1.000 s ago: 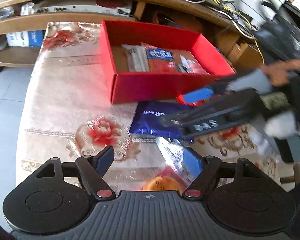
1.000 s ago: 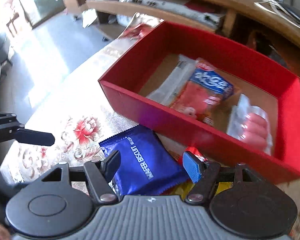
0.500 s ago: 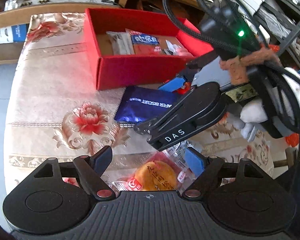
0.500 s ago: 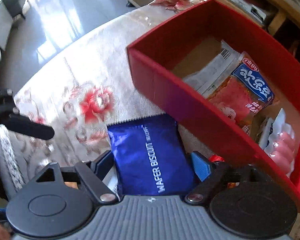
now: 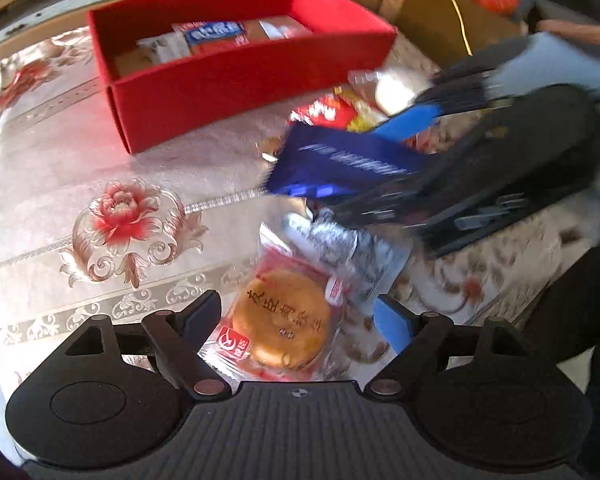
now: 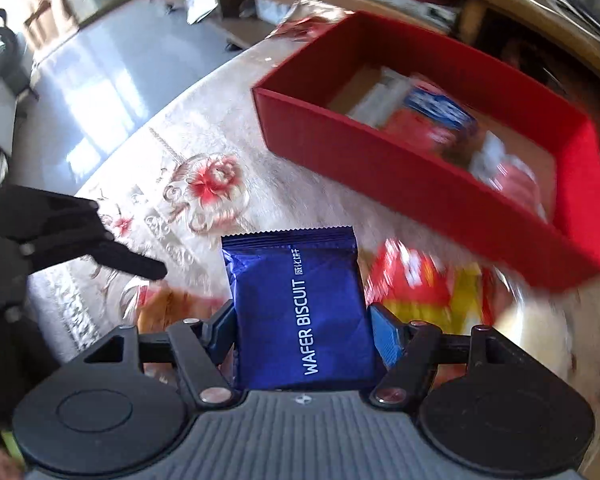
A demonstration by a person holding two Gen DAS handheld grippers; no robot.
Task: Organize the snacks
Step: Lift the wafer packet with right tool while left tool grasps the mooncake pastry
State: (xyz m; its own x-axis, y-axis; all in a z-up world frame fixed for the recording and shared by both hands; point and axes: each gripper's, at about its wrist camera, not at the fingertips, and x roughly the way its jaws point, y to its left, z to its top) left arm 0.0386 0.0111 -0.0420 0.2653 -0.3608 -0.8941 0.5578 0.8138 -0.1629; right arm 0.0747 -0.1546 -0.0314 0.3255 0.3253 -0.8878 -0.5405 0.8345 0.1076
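Gripping the glossy blue foil wafer-biscuit packet [image 6: 300, 312] above the table, the closing right gripper [image 6: 300, 330] was best kept level toward the open red cardboard box [image 6: 400, 168], while the left gripper [image 5: 300, 316], opening wide, straddled the clear-wrapped round golden pastry [image 5: 284, 320].

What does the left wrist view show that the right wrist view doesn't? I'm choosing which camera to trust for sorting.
Left only: a clear-wrapped round golden pastry sharp between the opening left gripper fingers, and a crinkled silver packet.
Right only: the blue foil wafer biscuit packet's label, gripped by the right gripper.
Both: the red cardboard box and that blue packet.
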